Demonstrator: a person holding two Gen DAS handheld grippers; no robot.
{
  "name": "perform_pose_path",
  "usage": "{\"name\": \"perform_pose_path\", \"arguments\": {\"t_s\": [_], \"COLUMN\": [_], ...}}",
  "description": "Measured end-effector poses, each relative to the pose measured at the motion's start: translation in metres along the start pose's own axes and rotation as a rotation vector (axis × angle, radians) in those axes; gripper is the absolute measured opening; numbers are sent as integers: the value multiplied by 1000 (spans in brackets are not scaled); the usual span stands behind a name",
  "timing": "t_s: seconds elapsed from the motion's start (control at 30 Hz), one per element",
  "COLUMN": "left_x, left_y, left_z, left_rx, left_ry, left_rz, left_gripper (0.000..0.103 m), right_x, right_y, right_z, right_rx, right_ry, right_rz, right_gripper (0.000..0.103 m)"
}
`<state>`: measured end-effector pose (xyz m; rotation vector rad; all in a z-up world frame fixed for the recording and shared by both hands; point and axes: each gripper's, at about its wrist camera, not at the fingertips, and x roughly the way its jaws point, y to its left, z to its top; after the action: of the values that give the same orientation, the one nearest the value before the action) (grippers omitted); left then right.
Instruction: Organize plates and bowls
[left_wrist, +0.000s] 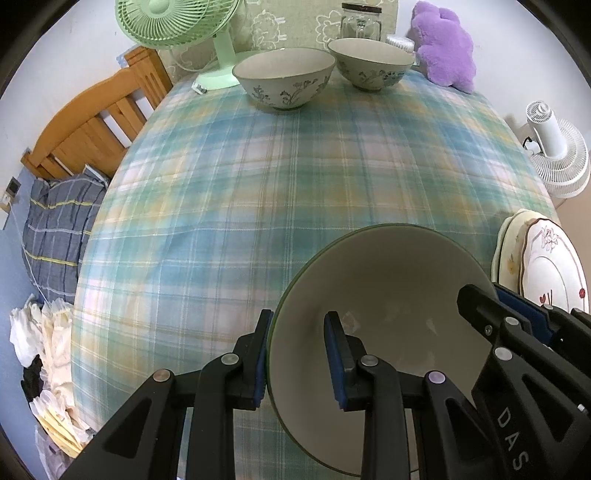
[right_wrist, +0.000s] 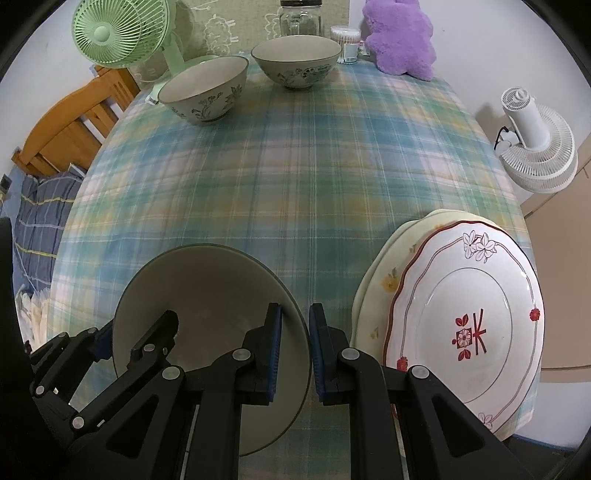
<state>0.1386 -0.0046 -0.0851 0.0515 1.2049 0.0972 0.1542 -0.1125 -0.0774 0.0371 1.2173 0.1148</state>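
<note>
Three bowls (right_wrist: 210, 321), two stacked plates (right_wrist: 469, 325); both hand-held grippers (left_wrist: 299, 354) (right_wrist: 295, 349) pinch the near bowl's rim.

Plaid-clothed table (left_wrist: 258, 177), wooden headboard (left_wrist: 96, 122)

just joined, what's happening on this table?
Both handheld grippers grip one green-rimmed grey ceramic bowl near the front of the plaid tablecloth: left gripper on its left rim, right gripper on its right rim, jaws closed on the wall. Two flower-painted bowls sit at the back; stacked plates lie to the right.
</note>
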Motion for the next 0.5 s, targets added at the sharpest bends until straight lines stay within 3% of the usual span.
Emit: {"name": "perform_pose_path", "arguments": {"t_s": [0.33, 0.4, 0.5], "left_x": [-3, -5, -11], "left_y": [1, -1, -1], "left_z": [-6, -7, -9], "left_rx": [-11, -16, -27], "left_ry": [-54, -55, -66], "left_rz": [-8, -10, -18], "left_gripper": [41, 58, 67], "right_x": [-5, -4, -2], "right_y": [1, -1, -4], "right_z": [-5, -5, -4], "right_rx": [-64, -73, -74], "right_ry": [-39, -40, -31], "right_rz": [35, 49, 73], "right_gripper": [18, 18, 19]}}
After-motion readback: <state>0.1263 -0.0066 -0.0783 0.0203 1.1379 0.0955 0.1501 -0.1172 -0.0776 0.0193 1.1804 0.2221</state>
